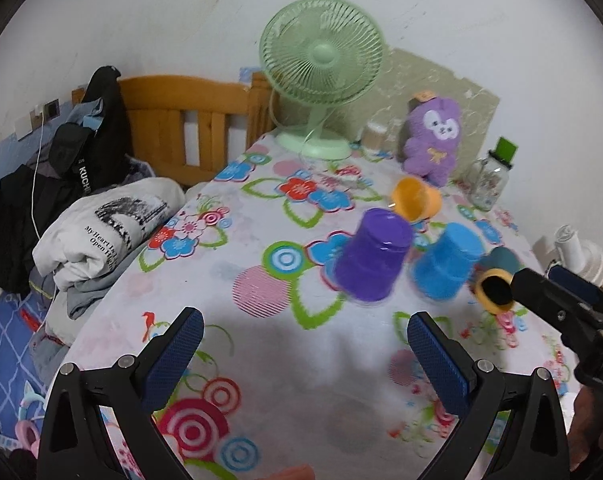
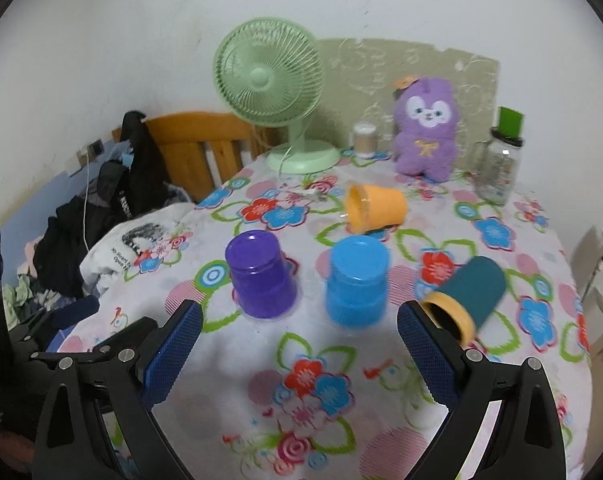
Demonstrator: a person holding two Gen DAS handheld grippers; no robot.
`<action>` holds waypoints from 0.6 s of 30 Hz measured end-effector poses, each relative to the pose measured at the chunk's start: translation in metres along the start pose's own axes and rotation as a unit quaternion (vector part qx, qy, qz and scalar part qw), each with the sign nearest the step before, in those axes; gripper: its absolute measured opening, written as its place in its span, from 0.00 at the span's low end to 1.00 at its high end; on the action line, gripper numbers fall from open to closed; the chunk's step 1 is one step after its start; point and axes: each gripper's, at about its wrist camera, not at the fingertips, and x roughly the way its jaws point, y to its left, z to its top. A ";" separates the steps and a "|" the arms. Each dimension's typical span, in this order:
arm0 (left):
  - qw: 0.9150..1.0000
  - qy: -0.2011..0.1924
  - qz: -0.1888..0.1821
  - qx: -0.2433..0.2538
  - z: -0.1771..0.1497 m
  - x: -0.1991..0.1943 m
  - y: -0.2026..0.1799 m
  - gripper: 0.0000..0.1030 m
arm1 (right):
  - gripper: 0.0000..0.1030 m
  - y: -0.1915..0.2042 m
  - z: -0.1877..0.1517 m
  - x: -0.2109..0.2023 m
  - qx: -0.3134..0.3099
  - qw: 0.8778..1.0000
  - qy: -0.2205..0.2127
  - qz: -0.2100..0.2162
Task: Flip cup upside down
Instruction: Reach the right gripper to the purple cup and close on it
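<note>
A purple cup (image 2: 261, 276) and a blue cup (image 2: 356, 284) stand upside down side by side on the flowered tablecloth (image 2: 301, 400). An orange cup (image 2: 375, 208) lies on its side behind them. A teal cup with a yellow rim (image 2: 469, 292) lies on its side at the right, just past my right gripper's right finger. My right gripper (image 2: 299, 336) is open and empty, just short of the cups. My left gripper (image 1: 305, 344) is open and empty, short of the purple cup (image 1: 371, 254). The blue cup (image 1: 447, 266), orange cup (image 1: 417, 198) and teal cup (image 1: 495, 280) also show there.
A green fan (image 2: 271, 80), a purple plush toy (image 2: 423, 128), a small jar (image 2: 364, 140) and a glass bottle with a green lid (image 2: 501, 160) stand along the table's back. A wooden bed frame (image 1: 189, 120) with piled clothes (image 1: 101, 224) lies left of the table.
</note>
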 end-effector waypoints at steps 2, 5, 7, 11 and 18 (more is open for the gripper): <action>1.000 0.008 0.006 0.002 0.004 0.010 0.005 1.00 | 0.96 0.004 0.004 0.011 -0.006 1.000 0.007 0.004; 1.000 0.016 0.014 0.005 0.009 0.024 0.012 1.00 | 0.96 0.009 0.013 0.031 -0.015 1.000 0.019 0.009; 1.000 0.022 0.018 0.006 0.014 0.034 0.016 1.00 | 0.96 0.014 0.021 0.045 -0.026 0.999 0.026 0.012; 0.999 0.038 0.027 0.011 0.021 0.055 0.020 1.00 | 0.96 0.025 0.032 0.070 -0.050 0.998 0.042 0.019; 0.998 0.056 0.031 0.005 0.025 0.076 0.028 1.00 | 0.96 0.039 0.040 0.108 -0.087 0.993 0.069 0.035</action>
